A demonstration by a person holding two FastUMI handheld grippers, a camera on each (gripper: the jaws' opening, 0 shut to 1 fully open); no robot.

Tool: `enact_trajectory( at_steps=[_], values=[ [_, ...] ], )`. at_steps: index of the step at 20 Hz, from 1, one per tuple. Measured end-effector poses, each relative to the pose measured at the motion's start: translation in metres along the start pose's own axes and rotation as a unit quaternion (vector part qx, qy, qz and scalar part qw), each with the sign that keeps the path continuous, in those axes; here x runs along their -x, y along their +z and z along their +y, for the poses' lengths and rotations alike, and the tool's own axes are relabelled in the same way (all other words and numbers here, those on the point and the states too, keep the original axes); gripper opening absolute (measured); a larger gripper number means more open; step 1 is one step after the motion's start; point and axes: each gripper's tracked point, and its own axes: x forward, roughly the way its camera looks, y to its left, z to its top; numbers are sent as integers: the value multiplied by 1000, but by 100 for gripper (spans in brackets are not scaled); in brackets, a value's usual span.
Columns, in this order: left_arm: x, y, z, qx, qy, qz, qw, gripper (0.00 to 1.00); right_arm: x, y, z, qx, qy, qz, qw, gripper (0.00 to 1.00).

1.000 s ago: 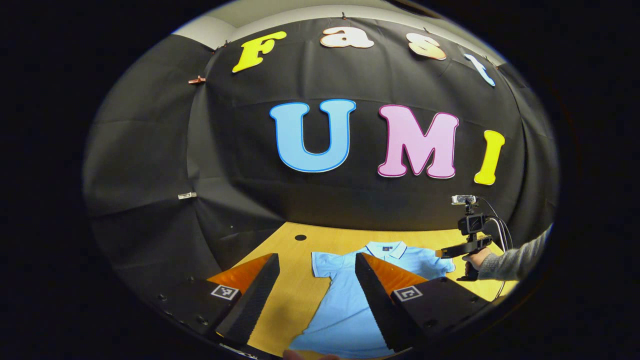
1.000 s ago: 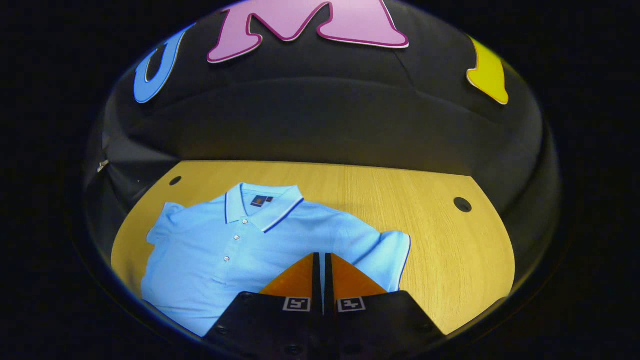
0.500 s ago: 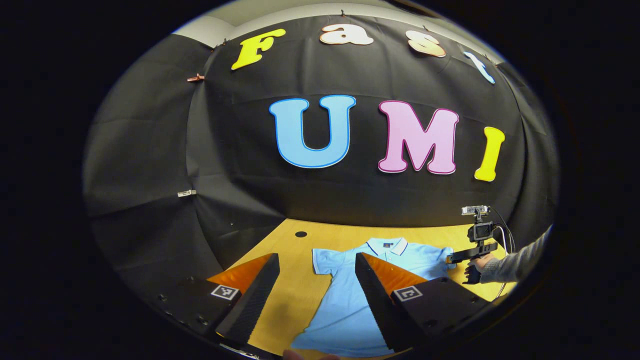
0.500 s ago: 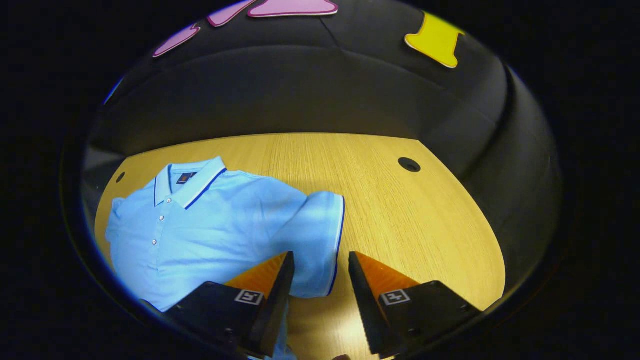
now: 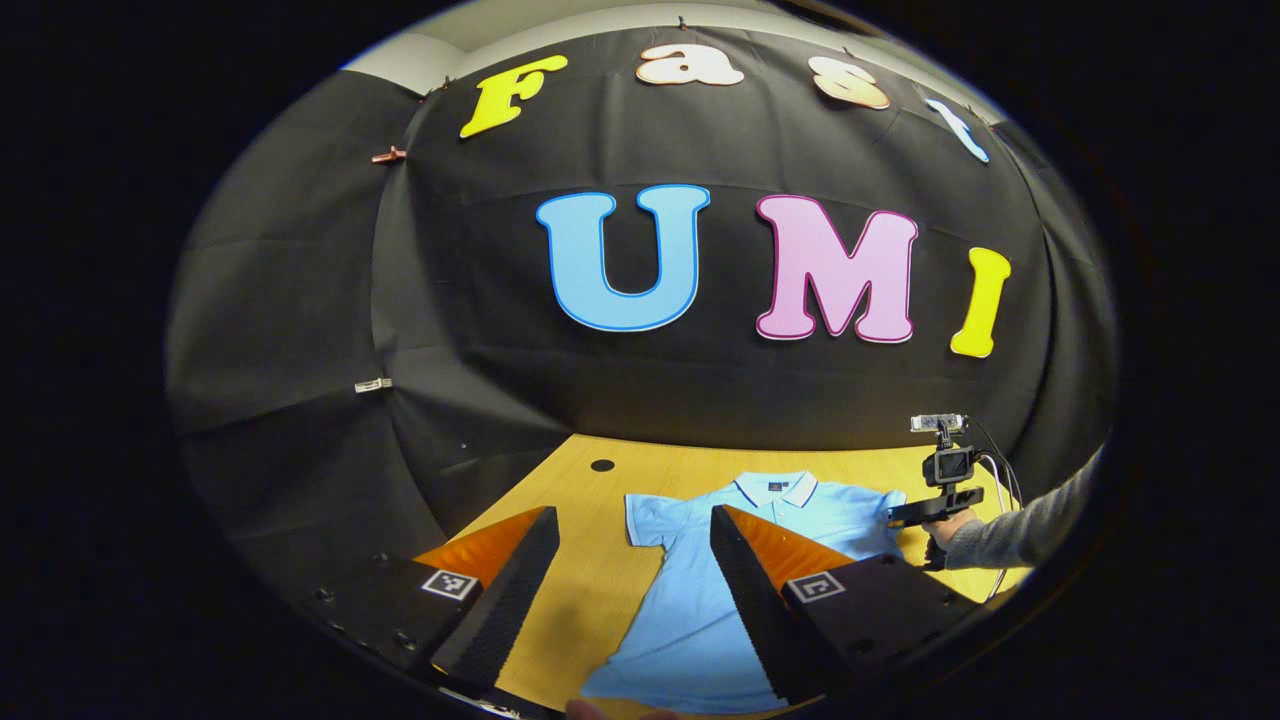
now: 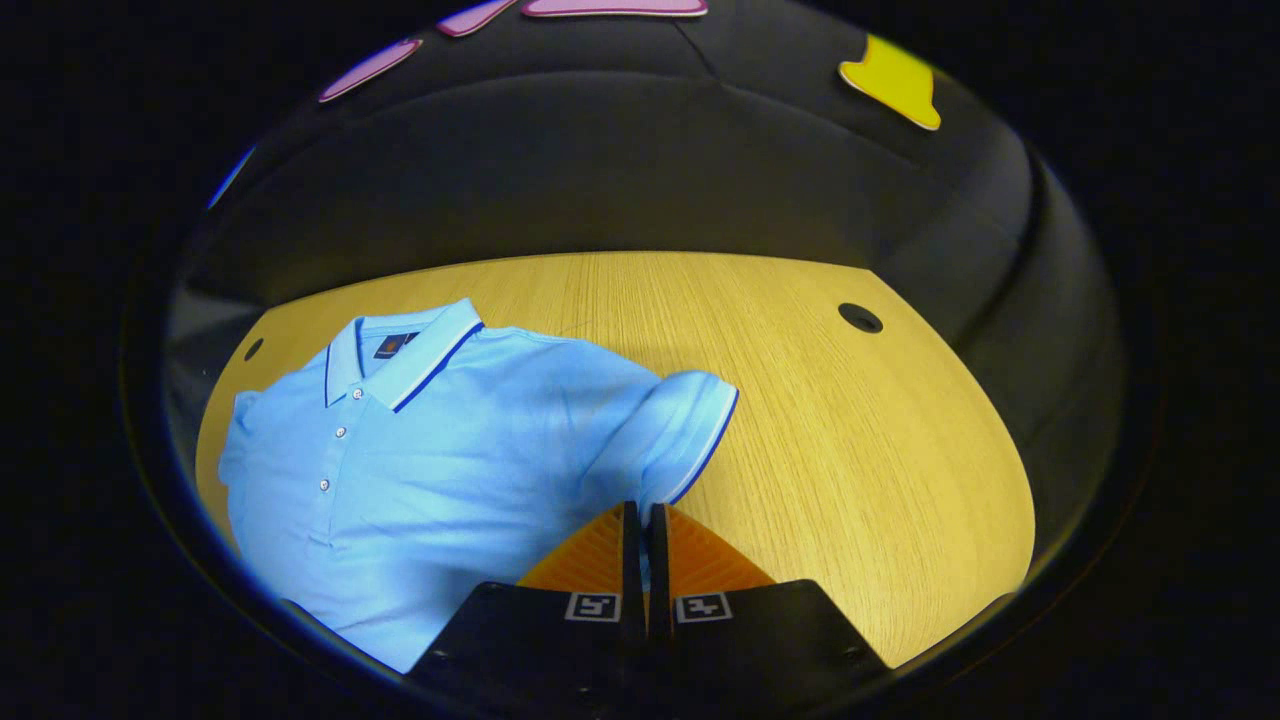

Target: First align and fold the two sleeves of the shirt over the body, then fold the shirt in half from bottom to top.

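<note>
I found the light blue shirt [image 6: 440, 450] lying face up on the wooden desk [image 6: 850, 430], collar toward the booth wall; my right tool [image 6: 640, 515] was clenched on the hem of the right sleeve [image 6: 690, 430], the fingers together with cloth pinched between them. My left tool [image 5: 630, 520] was released, fingers wide apart above the desk beside the shirt's left sleeve [image 5: 648, 520]; in the left gripper view I noted the right tool at the far sleeve, carried by a hand [image 5: 945, 530] in a grey cuff.

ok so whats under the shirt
The light blue shirt lies flat on the wooden table, whose bare wood shows around it. Whatever is beneath the fabric is covered.
</note>
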Motion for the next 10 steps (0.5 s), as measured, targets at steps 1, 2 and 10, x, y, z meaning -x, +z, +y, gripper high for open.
enact_trajectory(
  at_steps=[1,2,10],
  values=[
    [0,0,2,1,1,0,1000,96,0,0,6,4,10,-3,1000,5],
    [0,-1,3,2,1,0,1000,96,1,1,8,5,16,-5,1000,5],
    [-2,-3,13,10,7,-1,1000,96,21,31,40,15,79,-45,996,5]
  ],
)
